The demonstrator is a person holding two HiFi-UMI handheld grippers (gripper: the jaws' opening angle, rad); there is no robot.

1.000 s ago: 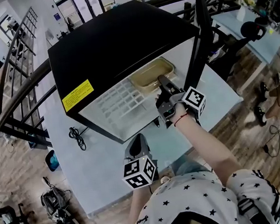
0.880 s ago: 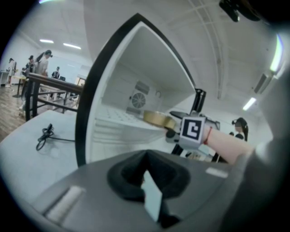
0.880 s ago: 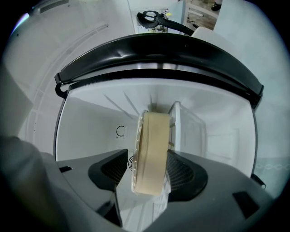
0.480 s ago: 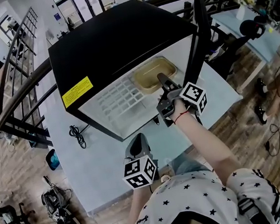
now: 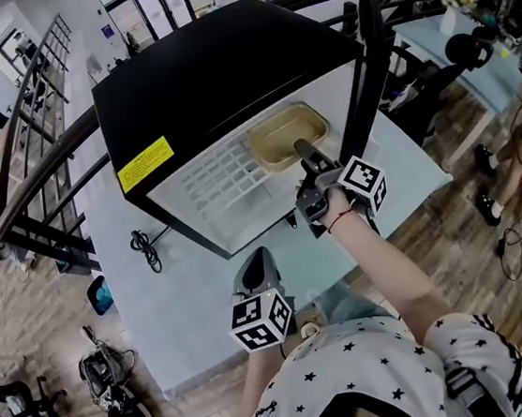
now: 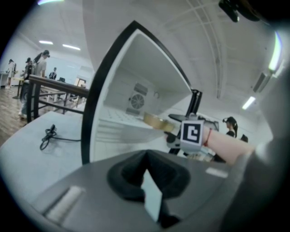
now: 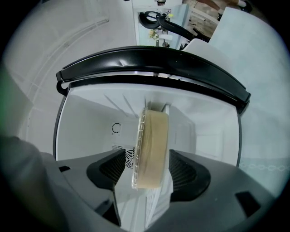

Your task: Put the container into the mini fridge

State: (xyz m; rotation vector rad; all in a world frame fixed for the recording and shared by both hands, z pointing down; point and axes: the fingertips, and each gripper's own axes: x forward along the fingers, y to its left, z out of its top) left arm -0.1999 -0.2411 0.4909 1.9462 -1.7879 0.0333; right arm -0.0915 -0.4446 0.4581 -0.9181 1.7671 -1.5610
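The jaws of the right gripper (image 5: 300, 145) have just been opened wide; the container (image 5: 286, 134) between them lies freed on the shelf (image 5: 220, 184) of the fridge (image 5: 216, 76), upper centre, so placement seems done. The left gripper (image 5: 257, 258) is closed, empty.

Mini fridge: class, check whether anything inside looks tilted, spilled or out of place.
Nothing stands out. The shallow tan plastic container sits flat on the white wire shelf inside the black mini fridge, and nothing has spilled.

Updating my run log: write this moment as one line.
container on fridge shelf; right gripper jaws just opening; container between them, unclamped
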